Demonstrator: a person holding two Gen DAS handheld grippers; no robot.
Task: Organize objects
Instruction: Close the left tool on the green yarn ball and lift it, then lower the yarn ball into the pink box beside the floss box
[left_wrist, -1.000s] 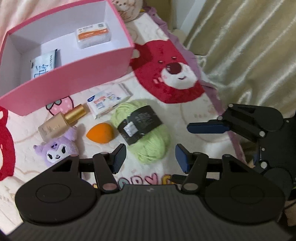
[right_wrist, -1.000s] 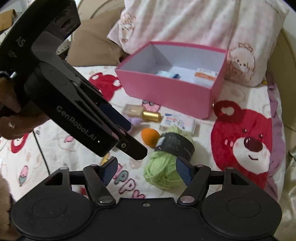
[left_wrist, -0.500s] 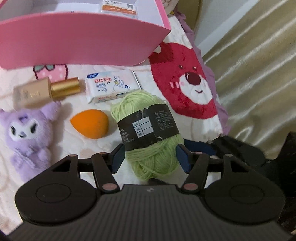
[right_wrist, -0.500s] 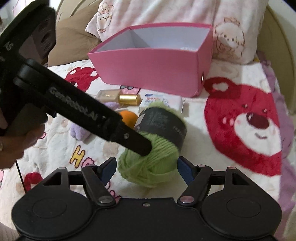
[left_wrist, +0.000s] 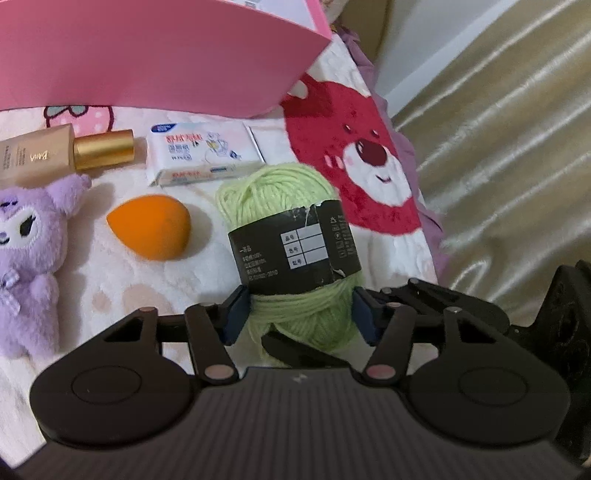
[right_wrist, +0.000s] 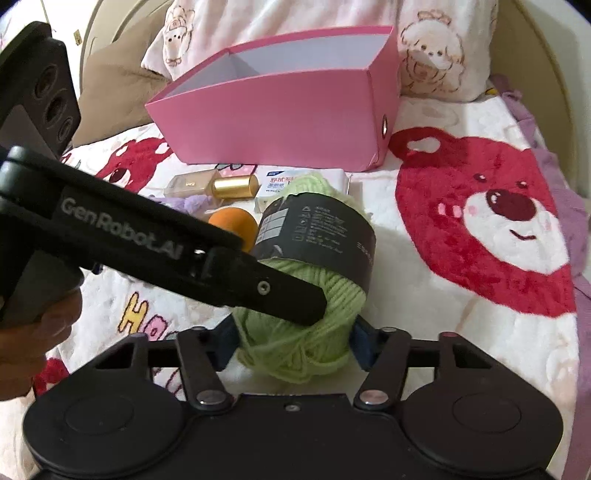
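A green yarn ball (left_wrist: 288, 206) with a black paper band lies on the bear-print blanket. It also shows in the right wrist view (right_wrist: 325, 295). My left gripper (left_wrist: 300, 315) is open, with its blue pads either side of the ball's near end. My right gripper (right_wrist: 293, 345) is open too and straddles the same ball from the other side. The left gripper's black finger (right_wrist: 184, 258) crosses over the ball in the right wrist view. The pink box (right_wrist: 280, 110) stands behind, open at the top.
An orange sponge egg (left_wrist: 151, 227), a purple plush toy (left_wrist: 26, 254), a gold-capped cosmetic bottle (left_wrist: 66, 153) and a tissue pack (left_wrist: 201, 153) lie left of the ball, in front of the box. Pillows (right_wrist: 436, 48) stand behind the box. A curtain (left_wrist: 509, 147) hangs right.
Both grippers have moved down and forward until the yarn ball sits between each pair of fingers. The box has slid to the top of the left wrist view.
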